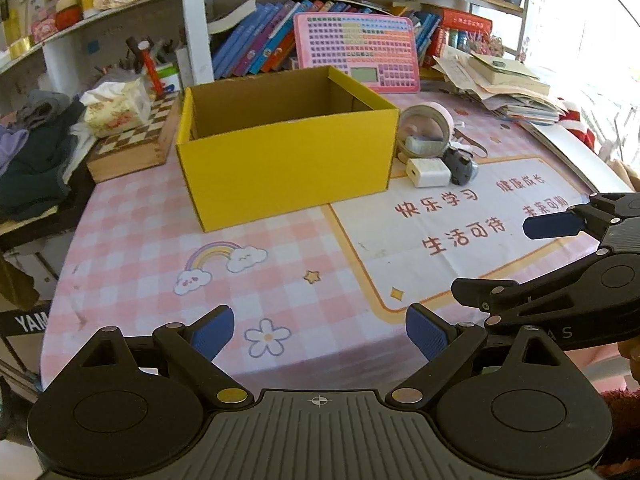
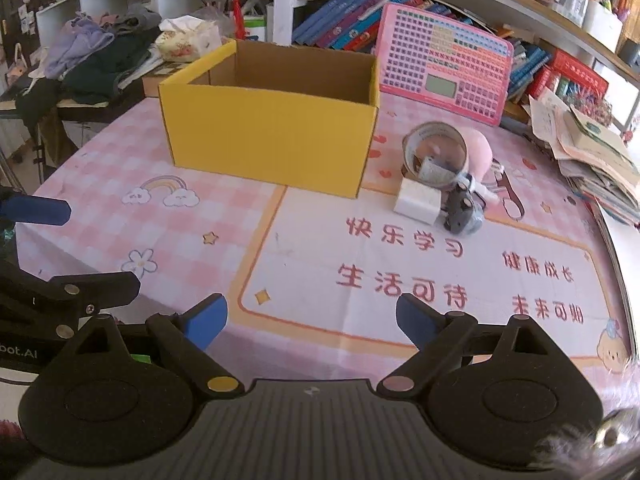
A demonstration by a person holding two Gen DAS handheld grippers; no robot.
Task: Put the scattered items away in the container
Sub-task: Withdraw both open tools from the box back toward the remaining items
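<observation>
An open yellow cardboard box (image 1: 288,160) (image 2: 268,136) stands on the pink checked tablecloth. To its right lies a small pile: a tape roll (image 1: 425,128) (image 2: 434,154), a white charger block (image 1: 427,172) (image 2: 417,200), a small dark grey gadget (image 1: 460,165) (image 2: 462,210) and a pink plush (image 2: 478,152) behind the roll. My left gripper (image 1: 320,334) is open over the cloth in front of the box, nothing between its fingers. My right gripper (image 2: 312,322) is open too, empty, well short of the pile. Each gripper shows at the edge of the other's view.
A pink keyboard toy (image 1: 360,50) leans on a row of books behind the box. A wooden chessboard box (image 1: 136,140) with a tissue pack sits left of the box. Stacked papers (image 2: 592,160) lie at the right. Clothes (image 2: 92,56) pile up at the far left.
</observation>
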